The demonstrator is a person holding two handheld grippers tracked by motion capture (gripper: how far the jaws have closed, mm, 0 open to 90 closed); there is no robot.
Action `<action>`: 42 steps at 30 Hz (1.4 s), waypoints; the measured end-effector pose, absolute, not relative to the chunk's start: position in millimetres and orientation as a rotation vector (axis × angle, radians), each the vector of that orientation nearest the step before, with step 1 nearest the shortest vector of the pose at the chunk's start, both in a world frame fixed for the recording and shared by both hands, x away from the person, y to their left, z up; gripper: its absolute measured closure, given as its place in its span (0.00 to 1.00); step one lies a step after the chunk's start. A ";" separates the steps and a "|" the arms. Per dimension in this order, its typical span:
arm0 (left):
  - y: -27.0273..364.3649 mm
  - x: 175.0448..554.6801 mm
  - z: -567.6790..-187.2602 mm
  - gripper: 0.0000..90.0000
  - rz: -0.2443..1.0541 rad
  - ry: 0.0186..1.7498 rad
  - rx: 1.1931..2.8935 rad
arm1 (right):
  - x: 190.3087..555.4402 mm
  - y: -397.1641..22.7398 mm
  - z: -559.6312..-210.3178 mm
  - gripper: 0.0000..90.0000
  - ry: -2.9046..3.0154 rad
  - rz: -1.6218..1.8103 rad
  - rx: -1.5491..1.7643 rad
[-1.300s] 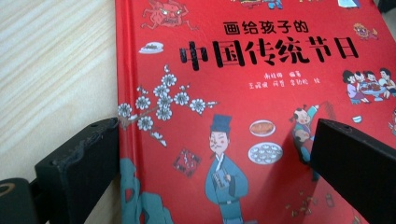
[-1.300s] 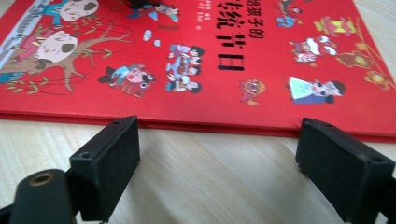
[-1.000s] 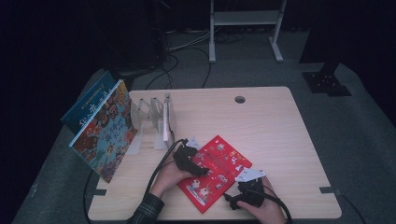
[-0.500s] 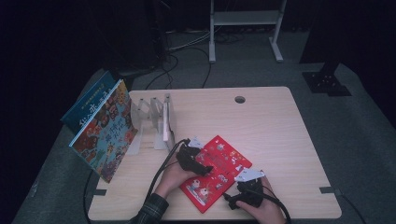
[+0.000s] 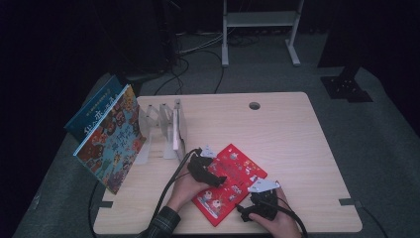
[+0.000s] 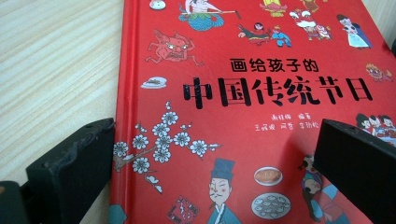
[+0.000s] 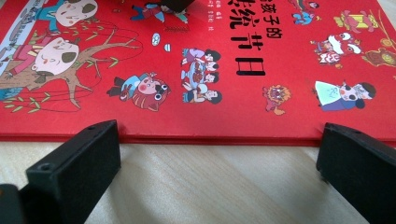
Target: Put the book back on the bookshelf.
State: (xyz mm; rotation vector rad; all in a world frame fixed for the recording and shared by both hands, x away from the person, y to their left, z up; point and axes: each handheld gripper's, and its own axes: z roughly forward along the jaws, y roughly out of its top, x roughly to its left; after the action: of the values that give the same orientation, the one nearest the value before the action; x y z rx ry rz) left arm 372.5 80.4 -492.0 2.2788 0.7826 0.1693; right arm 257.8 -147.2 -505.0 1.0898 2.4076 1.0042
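A red picture book (image 5: 233, 176) with black Chinese title characters lies flat near the table's front edge. My left gripper (image 5: 217, 177) hovers over the cover's left part, held by a hand with a plaid sleeve. In the left gripper view the left gripper (image 6: 215, 135) is open wide above the red book (image 6: 243, 116), one jaw beside the spine. My right gripper (image 5: 253, 196) sits at the book's near right edge. In the right gripper view the right gripper (image 7: 219, 135) is open, with the red book's (image 7: 210, 70) edge lying just ahead of its jaws.
A clear divider rack (image 5: 161, 129) stands at the table's left with a thin white book (image 5: 177, 126) upright in it. A colourful book (image 5: 111, 141) and a blue one (image 5: 91, 111) lean off its left side. The wooden table (image 5: 297, 139) has a cable hole (image 5: 254, 105).
My left gripper has crept a little to the right over the red cover. My right gripper has shifted slightly left toward the book's edge. The book lies where it was.
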 end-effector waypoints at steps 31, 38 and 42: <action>84.6 371.2 -476.1 0.08 0.169 0.817 2.239 | 258.5 -147.7 -505.1 0.00 2.410 1.004 1.086; 86.2 368.4 -453.1 0.14 0.194 0.770 2.268 | 258.2 -148.8 -505.0 0.00 2.414 1.007 1.082; 90.6 364.5 -438.4 0.17 0.184 0.752 2.214 | 258.2 -149.4 -505.1 0.00 2.414 1.006 1.080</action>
State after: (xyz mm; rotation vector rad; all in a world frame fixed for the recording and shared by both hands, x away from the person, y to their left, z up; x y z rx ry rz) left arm 364.5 90.6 -438.4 2.2136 0.7516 0.1844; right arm 258.2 -149.4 -505.1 1.0798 2.4138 1.0062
